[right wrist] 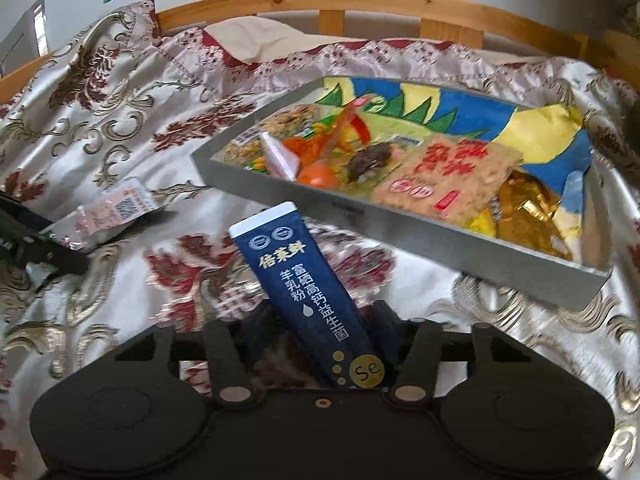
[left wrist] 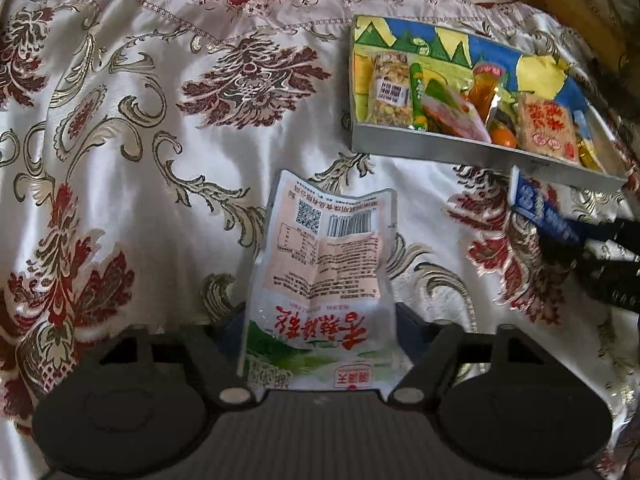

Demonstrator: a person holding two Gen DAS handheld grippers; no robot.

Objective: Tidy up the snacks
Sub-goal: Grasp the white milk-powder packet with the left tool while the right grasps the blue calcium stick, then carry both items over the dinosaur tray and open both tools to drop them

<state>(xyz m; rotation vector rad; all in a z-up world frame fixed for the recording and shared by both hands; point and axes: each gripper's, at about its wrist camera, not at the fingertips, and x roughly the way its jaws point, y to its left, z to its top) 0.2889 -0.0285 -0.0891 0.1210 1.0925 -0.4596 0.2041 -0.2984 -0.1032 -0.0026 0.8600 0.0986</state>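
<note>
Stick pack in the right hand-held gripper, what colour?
Stick pack: dark navy blue, white top end, white text, gold dots low down. Shows best in the right wrist view.

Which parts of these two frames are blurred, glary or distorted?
Left wrist: white packet sharp, its barcode legible; blue sachet at right smeared; cloth sheen glares. Right wrist: blue sachet crisp, cloth beneath it streaked with motion blur; tray edges bowed by fisheye.
</note>
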